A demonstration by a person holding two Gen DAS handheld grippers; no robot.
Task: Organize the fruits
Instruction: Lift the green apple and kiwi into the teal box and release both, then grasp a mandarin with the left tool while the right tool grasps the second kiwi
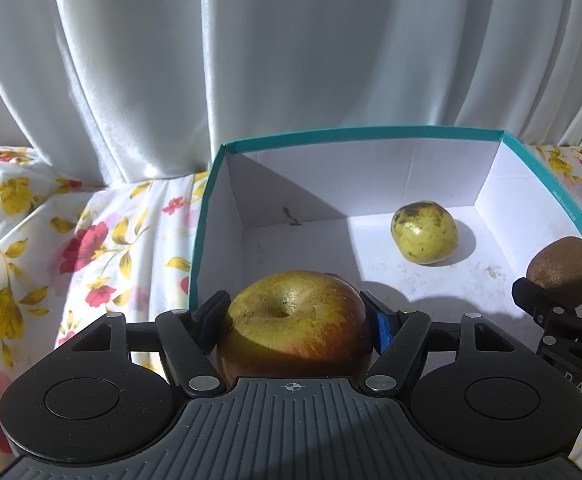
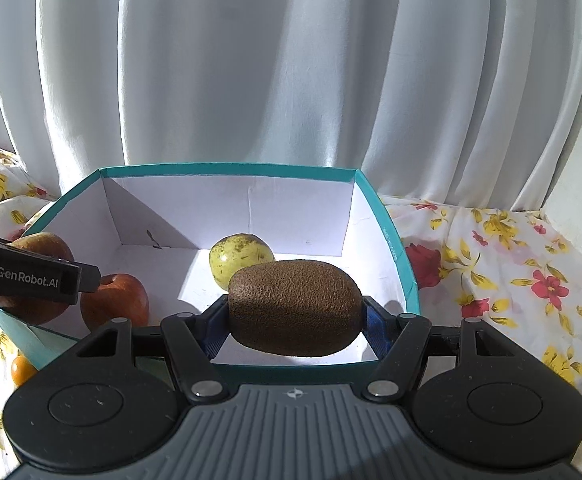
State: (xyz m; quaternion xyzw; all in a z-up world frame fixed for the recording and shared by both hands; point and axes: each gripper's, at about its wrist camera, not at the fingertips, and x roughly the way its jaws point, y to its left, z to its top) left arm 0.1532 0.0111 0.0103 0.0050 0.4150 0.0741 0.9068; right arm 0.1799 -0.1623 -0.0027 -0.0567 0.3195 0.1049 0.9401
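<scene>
My left gripper point(image 1: 295, 312) is shut on a yellow-red apple point(image 1: 295, 320), held over the near left part of a teal box point(image 1: 355, 133) with a white inside. My right gripper point(image 2: 295, 312) is shut on a brown kiwi point(image 2: 295, 306), held over the box's near right edge point(image 2: 395, 240). The kiwi point(image 1: 562, 270) in the right gripper also shows at the right of the left wrist view. A yellow-green fruit point(image 1: 425, 232) lies on the box floor near the back; it also shows in the right wrist view point(image 2: 239, 258). A second red apple point(image 2: 115, 300) sits inside the box at the left.
The box stands on a floral cloth point(image 1: 51, 248) with red and yellow flowers. White curtains point(image 2: 291, 60) hang right behind the box. A small orange fruit point(image 2: 22, 369) lies on the cloth outside the box's near left corner. The left gripper's finger point(image 2: 31, 274) crosses the left side.
</scene>
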